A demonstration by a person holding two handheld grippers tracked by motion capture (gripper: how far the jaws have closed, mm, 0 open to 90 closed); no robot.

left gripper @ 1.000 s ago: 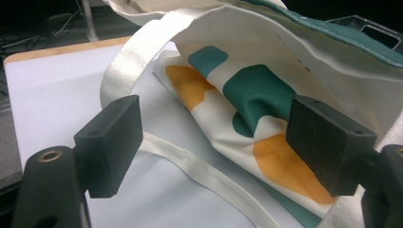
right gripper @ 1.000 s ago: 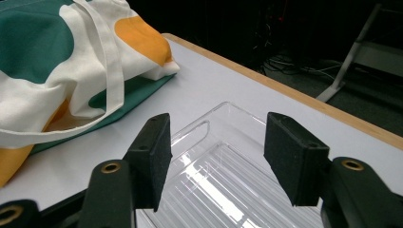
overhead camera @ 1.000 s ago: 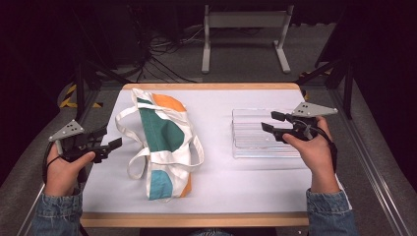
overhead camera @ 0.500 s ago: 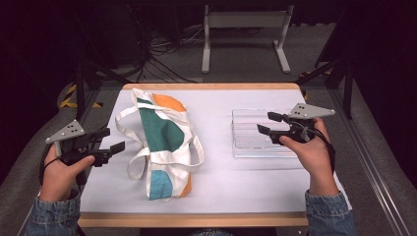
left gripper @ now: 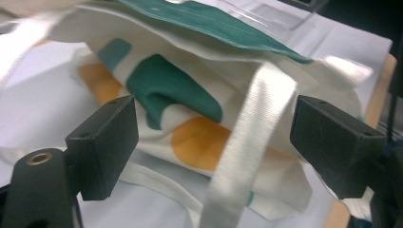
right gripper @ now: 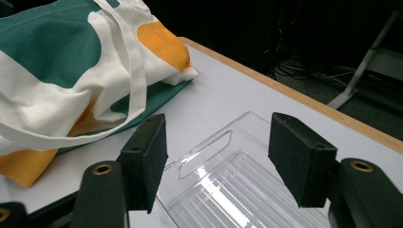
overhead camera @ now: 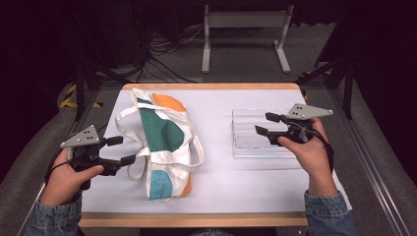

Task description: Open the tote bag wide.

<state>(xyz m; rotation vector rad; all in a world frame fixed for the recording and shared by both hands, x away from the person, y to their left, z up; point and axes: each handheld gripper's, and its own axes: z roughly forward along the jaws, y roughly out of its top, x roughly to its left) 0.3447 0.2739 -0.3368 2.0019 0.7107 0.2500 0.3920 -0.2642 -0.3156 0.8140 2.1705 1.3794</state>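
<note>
The left gripper [overhead camera: 121, 151] has its jaws spread wide and holds nothing; just at its 3 o'clock lies the white tote bag [overhead camera: 162, 142], with one white strap [left gripper: 247, 142] between the jaws. The right gripper [overhead camera: 268, 124] is also spread and empty, hovering over the clear plastic tray [overhead camera: 255, 147], which rests on the white table [overhead camera: 216, 182] at 3 o'clock from the bag.

My cloth tote bag [overhead camera: 164, 142] lies flat on the left half of the white table [overhead camera: 216, 182], its long side running away from me. It is cream with teal and orange patches, and its white straps [overhead camera: 194, 152] loop loosely out to both sides. To its right, well apart, my clear plastic tray [overhead camera: 255, 135] sits flat, ribbed along its bottom, with a handle slot in its end wall.
</note>
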